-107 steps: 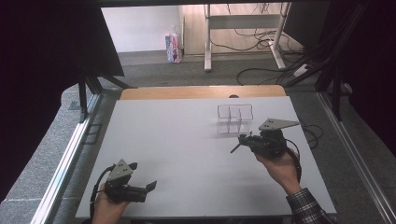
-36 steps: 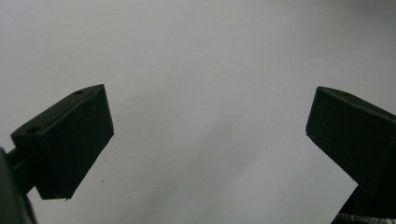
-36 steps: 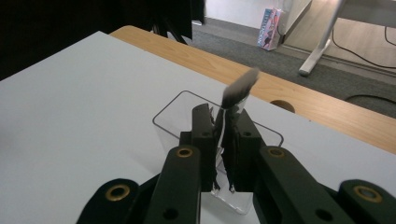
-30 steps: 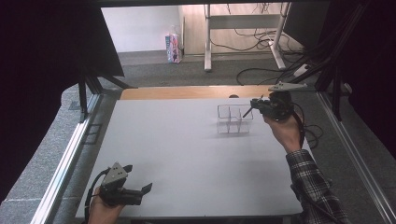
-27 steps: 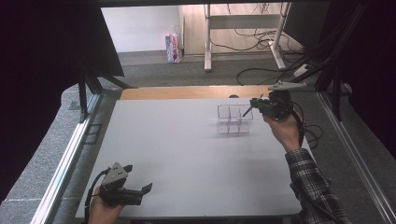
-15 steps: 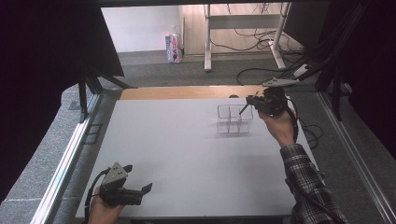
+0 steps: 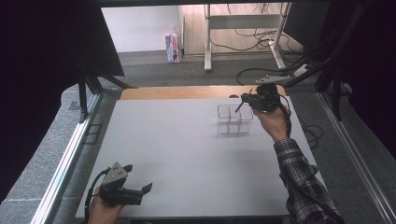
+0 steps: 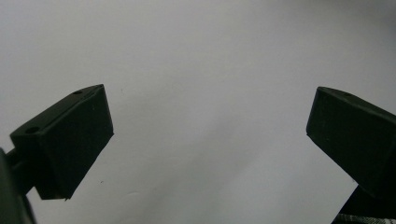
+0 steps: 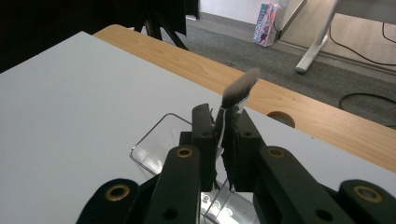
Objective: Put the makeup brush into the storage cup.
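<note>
With my right gripper (image 9: pixel 223 135) pinching the brush (image 9: pixel 239 91), I judged alignment over the far clear organizer (image 7: pixel 234 119) essential.

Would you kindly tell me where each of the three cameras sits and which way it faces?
High view: above the near table edge, facing forward and down; both hands, left tongs, right tongs, checked sleeve.
Left gripper view: on the left tongs, facing the white table; open jaws.
Right gripper view: on the right tongs, facing the far edge; jaws shut on a brush.
Shared: high and right views show the clear organizer.
</note>
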Tool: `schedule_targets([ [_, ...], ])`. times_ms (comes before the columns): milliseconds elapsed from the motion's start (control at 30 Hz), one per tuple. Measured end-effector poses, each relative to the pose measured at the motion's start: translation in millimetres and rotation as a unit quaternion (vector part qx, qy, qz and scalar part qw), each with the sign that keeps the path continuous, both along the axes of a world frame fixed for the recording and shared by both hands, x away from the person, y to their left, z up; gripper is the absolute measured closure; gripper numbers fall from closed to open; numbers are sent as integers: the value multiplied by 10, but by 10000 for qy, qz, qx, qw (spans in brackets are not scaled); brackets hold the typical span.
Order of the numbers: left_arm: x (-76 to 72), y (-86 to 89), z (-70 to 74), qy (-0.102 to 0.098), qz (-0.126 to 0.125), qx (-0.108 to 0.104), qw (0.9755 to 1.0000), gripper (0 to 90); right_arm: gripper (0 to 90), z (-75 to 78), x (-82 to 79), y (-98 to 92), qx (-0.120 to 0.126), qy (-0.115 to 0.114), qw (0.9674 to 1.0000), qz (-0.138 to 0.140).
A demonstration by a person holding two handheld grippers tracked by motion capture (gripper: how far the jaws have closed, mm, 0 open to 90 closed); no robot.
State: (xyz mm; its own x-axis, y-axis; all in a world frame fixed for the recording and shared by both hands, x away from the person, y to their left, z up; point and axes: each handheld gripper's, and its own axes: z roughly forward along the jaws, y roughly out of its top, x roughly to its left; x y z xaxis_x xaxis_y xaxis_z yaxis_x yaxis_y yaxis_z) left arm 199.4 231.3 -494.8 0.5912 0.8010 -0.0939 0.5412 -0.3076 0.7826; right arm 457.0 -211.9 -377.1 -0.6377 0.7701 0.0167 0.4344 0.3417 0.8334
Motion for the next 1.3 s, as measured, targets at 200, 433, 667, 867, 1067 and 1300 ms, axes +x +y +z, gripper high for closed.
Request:
schedule_targets([
  [200,0,0,0,-2,-3,-2,10000,8,828,-34,30,34,-32,25,10000,9],
  [433,-1,-2,1,-9,-8,0,10000,8,828,-97,45,84,-122,49,9999,44],
  [667,-5,2,7,-50,-6,-19,10000,8,828,-202,57,118,-160,94,9998,57],
  [867,-6,1,7,-55,-12,-8,10000,7,828,-268,60,131,-165,121,9998,74],
  [1067,-8,-2,10,-66,-24,7,10000,7,828,-364,61,147,-205,155,9996,81],
  [1300,-8,-6,8,-58,-32,21,10000,8,827,-441,56,149,-233,156,9996,98],
])
